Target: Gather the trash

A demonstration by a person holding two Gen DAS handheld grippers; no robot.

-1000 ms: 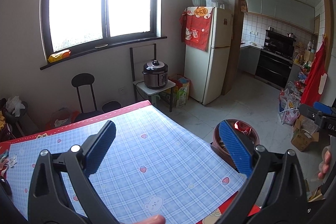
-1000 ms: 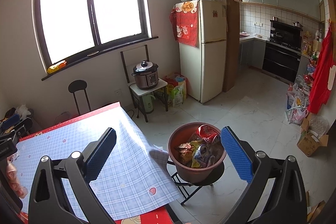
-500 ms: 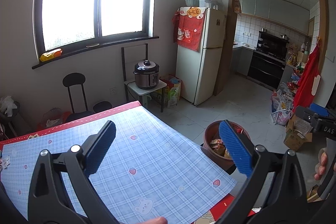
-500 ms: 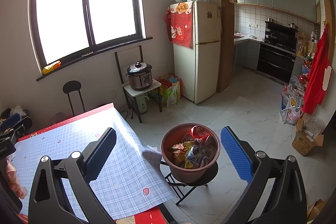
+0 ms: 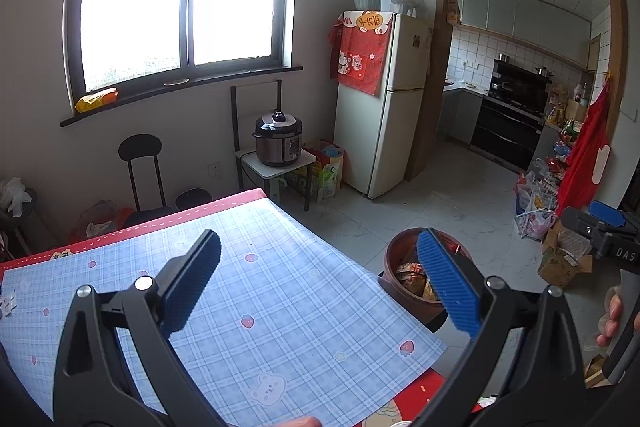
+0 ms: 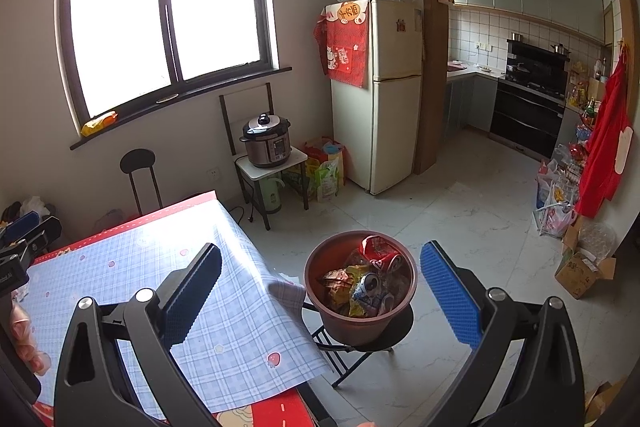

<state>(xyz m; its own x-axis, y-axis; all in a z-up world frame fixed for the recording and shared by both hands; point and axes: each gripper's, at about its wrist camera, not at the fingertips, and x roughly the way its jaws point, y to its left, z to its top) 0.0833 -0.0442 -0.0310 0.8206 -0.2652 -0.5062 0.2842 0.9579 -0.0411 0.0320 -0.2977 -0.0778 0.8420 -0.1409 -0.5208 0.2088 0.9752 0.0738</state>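
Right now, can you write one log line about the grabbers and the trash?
left gripper: open, empty, over table | right gripper: open, empty | brown bin: on black stool, holds wrappers and cans

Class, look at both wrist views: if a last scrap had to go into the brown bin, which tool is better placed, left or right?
Probably the right tool: the brown bin sits framed between its open fingers. The left tool hangs over the table, bin off to its side.
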